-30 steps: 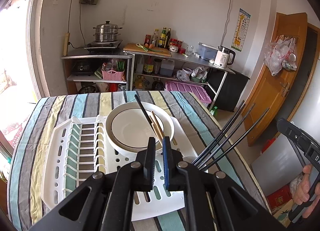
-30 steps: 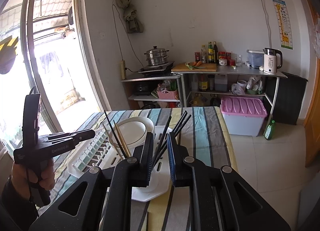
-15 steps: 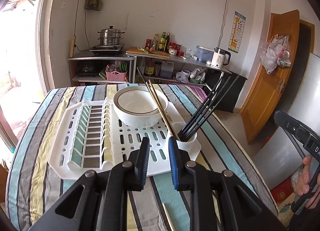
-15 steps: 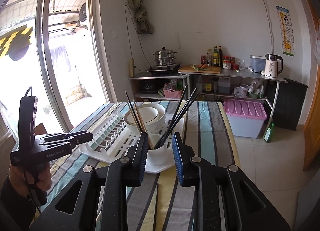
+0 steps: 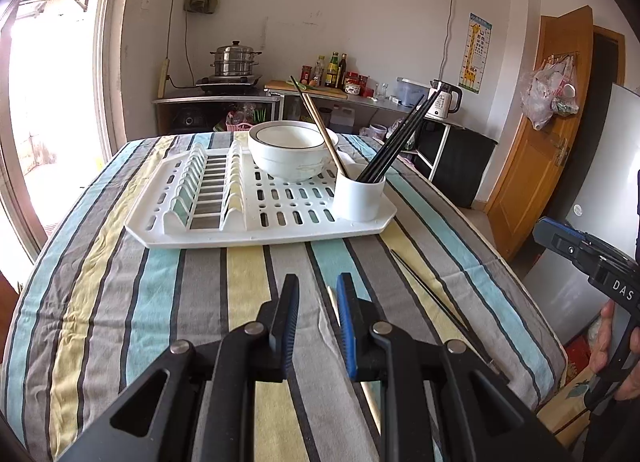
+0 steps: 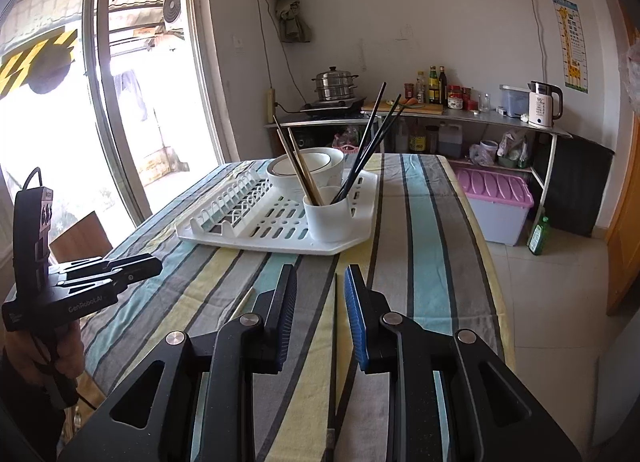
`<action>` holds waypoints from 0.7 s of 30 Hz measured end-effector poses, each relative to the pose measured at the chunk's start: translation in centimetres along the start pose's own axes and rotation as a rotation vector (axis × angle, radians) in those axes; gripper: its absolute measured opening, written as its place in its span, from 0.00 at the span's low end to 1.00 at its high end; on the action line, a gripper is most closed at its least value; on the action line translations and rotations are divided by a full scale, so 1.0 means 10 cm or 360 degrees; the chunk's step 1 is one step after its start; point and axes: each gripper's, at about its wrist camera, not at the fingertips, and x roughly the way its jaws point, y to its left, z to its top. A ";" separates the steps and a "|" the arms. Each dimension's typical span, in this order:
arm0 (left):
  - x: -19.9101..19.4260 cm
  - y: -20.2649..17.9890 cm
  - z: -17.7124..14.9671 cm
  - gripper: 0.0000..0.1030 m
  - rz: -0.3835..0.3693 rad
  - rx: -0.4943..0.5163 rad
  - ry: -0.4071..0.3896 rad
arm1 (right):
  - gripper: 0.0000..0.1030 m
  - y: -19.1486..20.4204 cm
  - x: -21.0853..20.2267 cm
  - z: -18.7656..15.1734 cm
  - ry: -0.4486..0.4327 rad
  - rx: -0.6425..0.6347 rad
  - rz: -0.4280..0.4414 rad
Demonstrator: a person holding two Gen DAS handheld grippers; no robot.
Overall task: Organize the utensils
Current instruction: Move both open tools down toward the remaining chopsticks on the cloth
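Risk of pinching the striped cloth or nudging a stick off the tabletop (image 5: 100, 262) edge. Left gripper (image 5: 318, 320) jaws partly open, empty, pale chopstick (image 5: 333, 302) just beyond; right gripper (image 6: 320, 312) likewise, dark chopstick (image 6: 335, 326) between. Two loose; cup (image 5: 359, 198) ahead holding several, roughly seven; one bowl (image 5: 290, 156), one rack (image 5: 256, 230).

A table (image 5: 120, 282) covered by a cloth striped in grey, pale blue and yellow carries a white dish rack (image 5: 256, 198) toward its far end. Nearer the cameras, two loose chopsticks lie directly on the cloth, well apart from the rack: a dark one (image 5: 432, 302) and a pale one (image 6: 242, 304) beside it.
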 end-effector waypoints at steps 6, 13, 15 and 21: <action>-0.08 -0.03 -0.24 0.20 0.0039 0.0010 0.0021 | 0.25 0.01 0.00 -0.16 0.0038 0.0018 -0.0005; -0.06 -0.10 -0.37 0.20 0.0010 0.0028 0.0048 | 0.25 -0.01 0.11 -0.27 0.0106 0.0029 -0.0004; -0.03 -0.12 -0.38 0.20 0.0003 0.0033 0.0066 | 0.25 -0.02 0.14 -0.28 0.0116 0.0030 0.0000; 0.16 -0.18 -0.36 0.20 0.0008 0.0046 0.0141 | 0.25 -0.03 0.28 -0.28 0.0164 0.0012 0.0001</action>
